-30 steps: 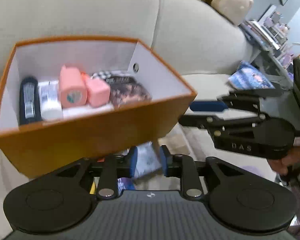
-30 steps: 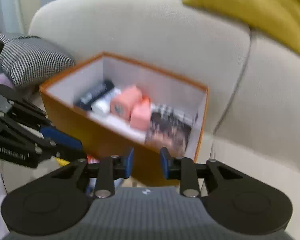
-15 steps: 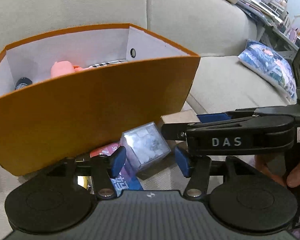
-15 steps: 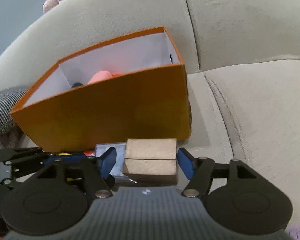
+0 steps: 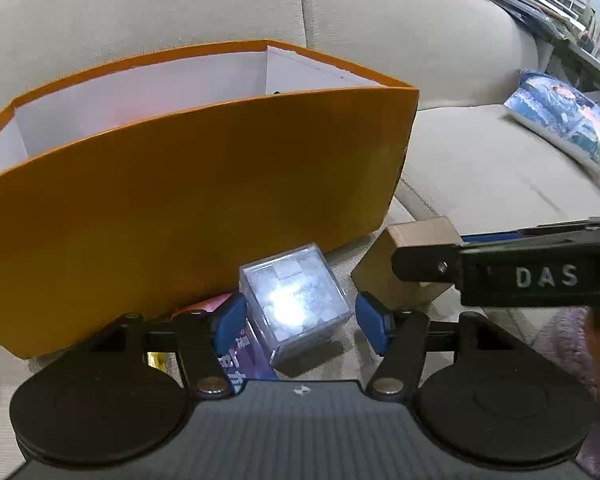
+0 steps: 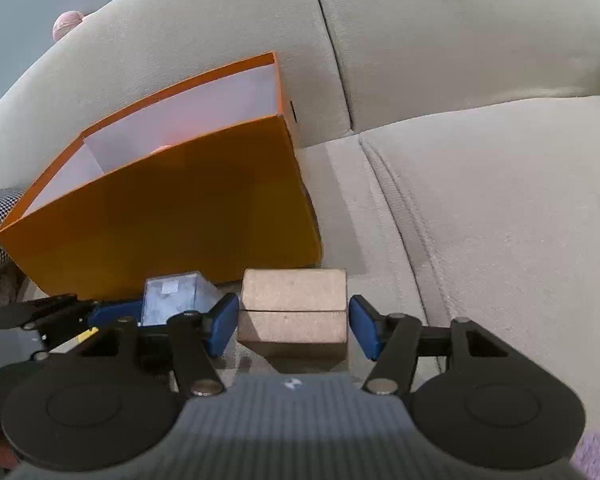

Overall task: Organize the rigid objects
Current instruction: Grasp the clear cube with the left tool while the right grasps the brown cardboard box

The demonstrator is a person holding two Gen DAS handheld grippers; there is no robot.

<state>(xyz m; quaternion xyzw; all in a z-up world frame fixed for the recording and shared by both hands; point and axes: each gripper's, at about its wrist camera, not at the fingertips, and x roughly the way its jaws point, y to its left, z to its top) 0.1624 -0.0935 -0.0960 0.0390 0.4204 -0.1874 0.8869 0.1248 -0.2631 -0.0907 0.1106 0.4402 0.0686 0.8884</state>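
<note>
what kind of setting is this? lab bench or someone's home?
Looks like a home living room, not a lab. The work surface is a beige sofa, with a printed cushion on the seat and cluttered shelves behind. An orange box sits on the sofa seat.

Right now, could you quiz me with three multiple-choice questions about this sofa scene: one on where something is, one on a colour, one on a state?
1. The clear cube lies:
A) inside the box
B) in front of the box
C) on a shelf

2. The box outside is:
A) orange
B) green
C) black

3. The right tool is:
A) shut, nothing in it
B) open around the brown block
C) out of view

Answers: B, it sits on the sofa before the box's front wall; A, orange walls; B, a gap shows at its right pad.
</note>
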